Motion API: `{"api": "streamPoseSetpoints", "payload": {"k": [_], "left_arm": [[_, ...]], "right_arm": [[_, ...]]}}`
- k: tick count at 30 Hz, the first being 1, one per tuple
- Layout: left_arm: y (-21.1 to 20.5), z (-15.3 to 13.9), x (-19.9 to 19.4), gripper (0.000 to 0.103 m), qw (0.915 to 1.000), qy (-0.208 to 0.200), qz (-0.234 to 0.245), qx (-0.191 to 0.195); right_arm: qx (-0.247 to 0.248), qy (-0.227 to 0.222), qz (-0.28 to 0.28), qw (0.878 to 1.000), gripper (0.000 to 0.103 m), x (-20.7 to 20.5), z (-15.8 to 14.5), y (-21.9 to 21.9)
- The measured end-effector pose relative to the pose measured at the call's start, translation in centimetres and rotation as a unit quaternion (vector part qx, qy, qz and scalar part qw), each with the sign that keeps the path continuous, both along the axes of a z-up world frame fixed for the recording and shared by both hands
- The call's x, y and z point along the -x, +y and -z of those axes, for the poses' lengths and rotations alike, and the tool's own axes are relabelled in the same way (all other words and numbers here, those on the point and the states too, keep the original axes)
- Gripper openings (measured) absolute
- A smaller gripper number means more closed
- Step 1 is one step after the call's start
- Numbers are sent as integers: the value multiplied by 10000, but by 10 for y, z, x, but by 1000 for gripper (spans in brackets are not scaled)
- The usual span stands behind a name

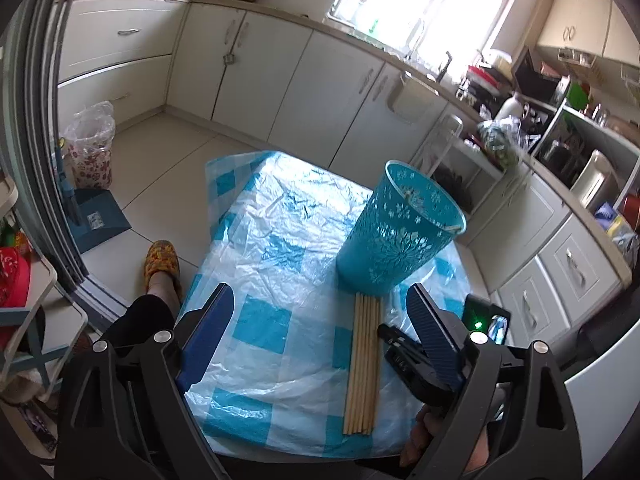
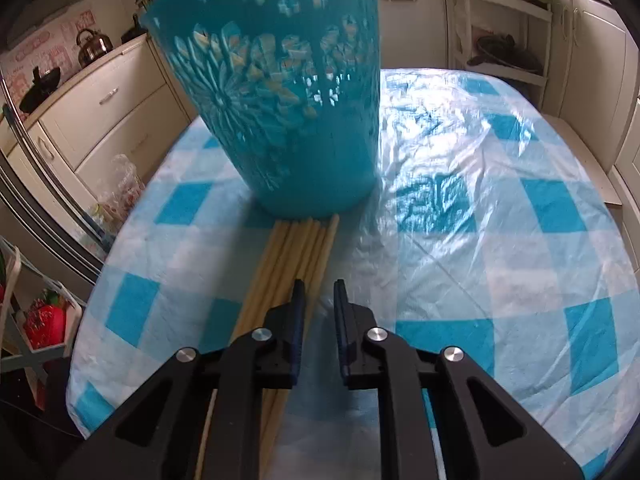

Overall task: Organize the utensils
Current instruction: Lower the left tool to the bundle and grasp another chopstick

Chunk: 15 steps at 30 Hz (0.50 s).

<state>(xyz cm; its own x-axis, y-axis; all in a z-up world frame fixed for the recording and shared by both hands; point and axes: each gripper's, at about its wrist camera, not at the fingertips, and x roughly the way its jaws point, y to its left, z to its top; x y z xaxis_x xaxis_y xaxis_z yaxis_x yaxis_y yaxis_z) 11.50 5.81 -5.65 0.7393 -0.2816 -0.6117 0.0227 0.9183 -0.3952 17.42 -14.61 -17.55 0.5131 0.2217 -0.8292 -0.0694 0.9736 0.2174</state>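
While the teal basket stands upright on the checked table, at about one o'clock from the left tongs, a row of pale chopsticks lies flat side by side, their far tips touching the basket's foot. Lined up like that, they seem arranged for picking off one at a time and dropping into the basket, where a stick or two appears to lean already. The left tongs are spread wide and empty, framing the row from above. The right tongs point steeply down at the sticks' near half, nearly pressed together with a narrow gap and nothing visibly pinched, the outermost chopstick lying just at eleven o'clock of the gap.
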Motion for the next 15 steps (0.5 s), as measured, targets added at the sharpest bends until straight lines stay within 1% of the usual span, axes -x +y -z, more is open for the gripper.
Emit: {"api": "streamPoseSetpoints", "payload": {"k": [1, 4, 6, 9, 12, 15], "left_arm": [[-1, 2, -1, 84, 10000, 29, 23, -26], [-9, 13, -10, 85, 9994, 244, 162, -183], [-18, 25, -22, 85, 9979, 445, 317, -362], [-37, 41, -40, 85, 9941, 641, 572, -667], [-64, 59, -62, 85, 9883, 782, 838, -1008], [-85, 77, -83, 83, 9827, 906, 967, -1290]], "right_arm": [[15, 33, -44, 10000, 9, 1, 0, 0], [204, 38, -289, 9994, 8, 6, -1, -2], [389, 67, -502, 9980, 8, 10, -2, -4], [446, 114, -656, 9968, 8, 16, -3, -12], [243, 120, -682, 9973, 8, 23, -1, -26], [29, 89, -607, 9981, 8, 25, 1, -34]]}}
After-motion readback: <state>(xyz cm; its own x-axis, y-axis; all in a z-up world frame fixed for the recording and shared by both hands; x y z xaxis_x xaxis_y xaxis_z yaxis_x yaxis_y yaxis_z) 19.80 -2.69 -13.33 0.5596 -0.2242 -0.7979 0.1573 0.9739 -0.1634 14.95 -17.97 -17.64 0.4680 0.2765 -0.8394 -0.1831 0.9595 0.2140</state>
